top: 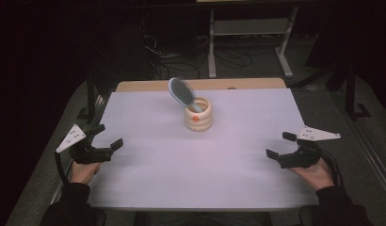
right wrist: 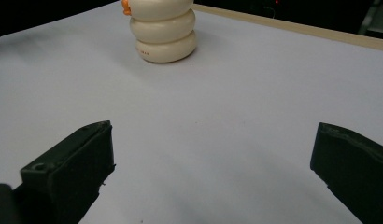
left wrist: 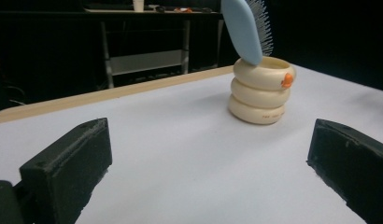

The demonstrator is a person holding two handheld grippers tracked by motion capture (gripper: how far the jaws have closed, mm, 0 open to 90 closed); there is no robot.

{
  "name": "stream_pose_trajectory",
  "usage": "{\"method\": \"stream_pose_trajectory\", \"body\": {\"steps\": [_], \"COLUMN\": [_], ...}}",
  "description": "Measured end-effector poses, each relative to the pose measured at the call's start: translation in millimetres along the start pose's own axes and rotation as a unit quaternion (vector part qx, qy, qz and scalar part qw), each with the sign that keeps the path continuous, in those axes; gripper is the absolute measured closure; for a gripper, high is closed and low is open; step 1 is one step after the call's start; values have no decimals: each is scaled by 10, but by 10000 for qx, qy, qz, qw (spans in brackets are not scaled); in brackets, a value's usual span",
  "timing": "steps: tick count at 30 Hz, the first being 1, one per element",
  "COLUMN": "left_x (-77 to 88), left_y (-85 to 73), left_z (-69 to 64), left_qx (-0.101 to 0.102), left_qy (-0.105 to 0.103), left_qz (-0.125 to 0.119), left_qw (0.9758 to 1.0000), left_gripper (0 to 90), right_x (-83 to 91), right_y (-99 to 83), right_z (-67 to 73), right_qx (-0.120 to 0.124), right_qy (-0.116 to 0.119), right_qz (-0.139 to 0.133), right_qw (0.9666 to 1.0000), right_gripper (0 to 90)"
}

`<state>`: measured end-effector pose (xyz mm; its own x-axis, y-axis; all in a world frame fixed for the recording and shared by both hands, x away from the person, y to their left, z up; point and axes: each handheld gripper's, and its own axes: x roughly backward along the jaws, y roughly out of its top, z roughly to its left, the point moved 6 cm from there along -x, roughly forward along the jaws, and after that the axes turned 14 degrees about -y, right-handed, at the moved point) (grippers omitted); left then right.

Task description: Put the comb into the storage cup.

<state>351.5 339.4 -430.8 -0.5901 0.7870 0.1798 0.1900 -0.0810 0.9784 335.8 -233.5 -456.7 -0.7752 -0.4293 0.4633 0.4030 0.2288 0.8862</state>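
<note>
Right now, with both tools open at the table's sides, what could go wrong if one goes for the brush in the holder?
1. The brush leans tilted in the cream holder, head high above the rim; a sideways pull could tip the holder over.
2. The holder stands free on the table, so it may slide if nudged.
3. The left tool and right tool are both far off and open; reaching together, they might collide at the holder.

A lab-like recording room is suggested: a white-covered tabletop (top: 148, 179) is set amid darkness, with loose cables (top: 181, 61) and a metal rack (top: 250, 28) beyond its far edge.
</note>
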Motion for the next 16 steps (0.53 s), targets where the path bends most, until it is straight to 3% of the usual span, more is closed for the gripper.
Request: {"method": "stream_pose_trajectory", "body": {"steps": [10, 16], "left_x": [98, 106], "left_y": [-168, -165], "left_z": [-17, -26], "left_qx": [4, 20], "left_qy": [74, 41], "left_qz": [0, -90], "left_qw": [10000, 9999], "left_gripper": [0, 0], "right_x": [1, -1], "right_y": [-7, -16], "right_z": [-1, -12], "right_qx": [-9, -45], "right_qy": [4, -17], "right_qz": [10, 20], "right_qw": [10000, 10000], "right_gripper": [0, 0]}}
